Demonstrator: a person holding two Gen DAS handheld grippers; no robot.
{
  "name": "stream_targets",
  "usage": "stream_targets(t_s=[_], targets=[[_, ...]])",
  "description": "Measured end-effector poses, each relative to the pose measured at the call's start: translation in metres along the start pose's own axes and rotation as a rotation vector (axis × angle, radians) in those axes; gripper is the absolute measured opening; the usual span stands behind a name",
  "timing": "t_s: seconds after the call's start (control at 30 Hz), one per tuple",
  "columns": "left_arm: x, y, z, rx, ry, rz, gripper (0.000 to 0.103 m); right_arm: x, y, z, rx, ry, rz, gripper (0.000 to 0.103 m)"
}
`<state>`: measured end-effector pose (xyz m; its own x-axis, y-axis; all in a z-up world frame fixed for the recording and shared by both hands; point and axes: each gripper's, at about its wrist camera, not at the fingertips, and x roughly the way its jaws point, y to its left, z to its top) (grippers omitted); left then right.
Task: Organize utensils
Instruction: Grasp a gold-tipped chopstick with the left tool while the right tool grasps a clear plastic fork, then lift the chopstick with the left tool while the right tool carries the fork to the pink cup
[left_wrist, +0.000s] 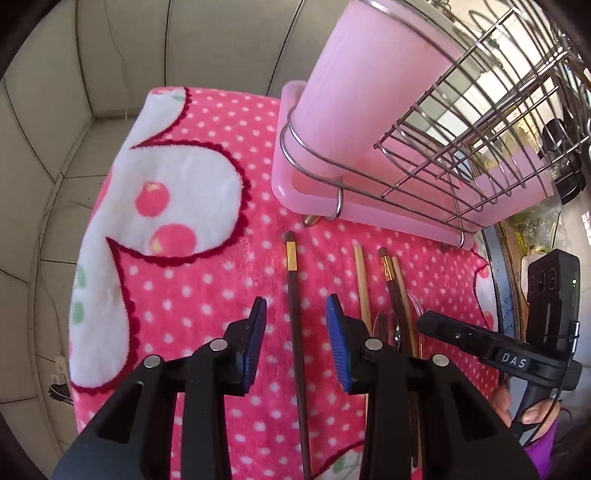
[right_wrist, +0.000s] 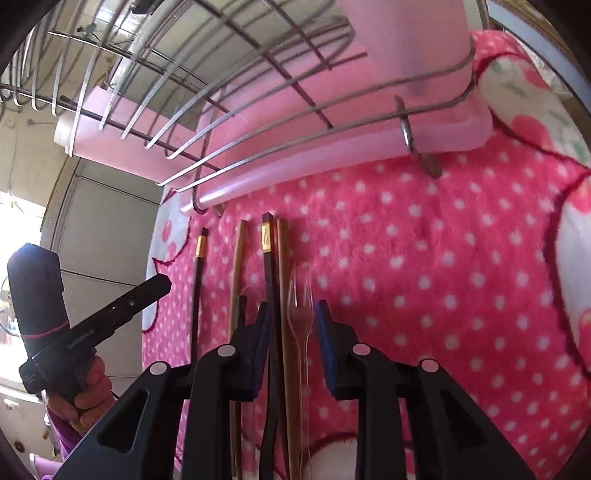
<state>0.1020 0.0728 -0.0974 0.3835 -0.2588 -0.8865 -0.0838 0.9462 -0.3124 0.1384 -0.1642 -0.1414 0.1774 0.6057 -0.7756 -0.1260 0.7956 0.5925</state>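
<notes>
Lying between the left tool's (left_wrist: 295, 325) apart blue pads, a dark gold-banded chopstick (left_wrist: 295, 332); right tool (right_wrist: 291, 325) apart over a clear plastic fork (right_wrist: 299, 306); pink rack tray (left_wrist: 369, 212) ahead.

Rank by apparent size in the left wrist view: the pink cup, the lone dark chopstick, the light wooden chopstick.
1. pink cup, by far largest.
2. lone dark chopstick.
3. light wooden chopstick, partly hidden behind the left gripper, so unsure.

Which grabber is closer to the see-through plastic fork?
Right. The right gripper is open with the clear plastic fork between its fingers. The left gripper straddles a lone dark chopstick, off to the side.
</notes>
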Motion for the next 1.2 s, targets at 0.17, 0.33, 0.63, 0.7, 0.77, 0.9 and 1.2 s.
stream_targets(t_s=[0.17, 0.33, 0.63, 0.7, 0.77, 0.9, 1.2], targets=[[0.016, 0.0, 0.008, -0.01, 0.054, 0.025, 0.034, 0.002, -0.009, -0.004, 0.016, -0.021, 0.031, 0.013], [0.029, -0.005, 0.016, -0.007, 0.09, 0.046, 0.034, -0.026, -0.023, -0.008, 0.03, -0.072, 0.059, 0.013], [0.042, -0.022, 0.019, 0.043, 0.1, 0.147, 0.006, -0.057, -0.036, -0.012, 0.036, -0.137, 0.059, 0.013], [0.035, -0.021, 0.018, 0.034, 0.088, 0.12, 0.005, -0.065, -0.035, -0.015, 0.024, -0.16, 0.06, 0.013], [0.022, -0.02, 0.013, 0.031, 0.056, 0.091, 0.005, -0.072, -0.033, -0.018, 0.017, -0.18, 0.064, 0.013], [-0.018, -0.024, 0.001, 0.039, -0.052, 0.002, 0.005, -0.097, -0.027, -0.023, -0.01, -0.256, 0.065, 0.013], [-0.121, -0.027, 0.001, 0.043, -0.386, -0.141, 0.005, -0.171, 0.005, -0.021, -0.094, -0.443, 0.044, 0.013]])
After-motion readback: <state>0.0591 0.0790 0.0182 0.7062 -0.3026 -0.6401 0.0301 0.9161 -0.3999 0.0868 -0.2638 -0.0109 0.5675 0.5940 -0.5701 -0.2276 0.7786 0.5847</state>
